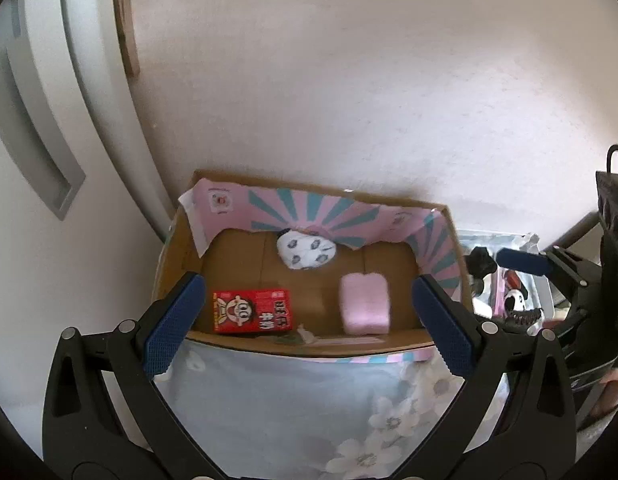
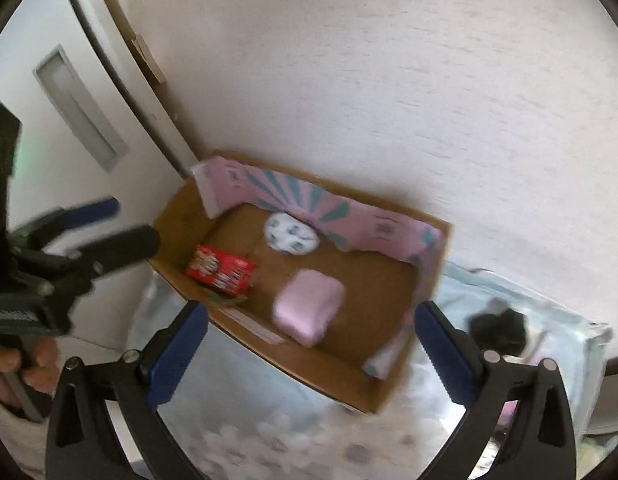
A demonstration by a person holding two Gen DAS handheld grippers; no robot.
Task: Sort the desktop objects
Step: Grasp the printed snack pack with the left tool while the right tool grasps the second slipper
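1. White wall (image 1: 349,80) rises behind a floral-covered counter (image 1: 289,400) bearing an open cardboard box (image 1: 177,248).
2. Left claw (image 1: 309,324) hangs released and empty above the box's near edge.
3. Inside, from left: red carton (image 1: 251,311), white patterned pouch (image 1: 307,250), pink block (image 1: 364,304), all apart.
4. Right claw (image 2: 309,344) likewise gapes empty over the box.
5. Farther right sits a clear bin (image 1: 545,292) with dark items.

Red pack (image 1: 251,311), pink sponge (image 1: 364,304) in box (image 1: 245,342)
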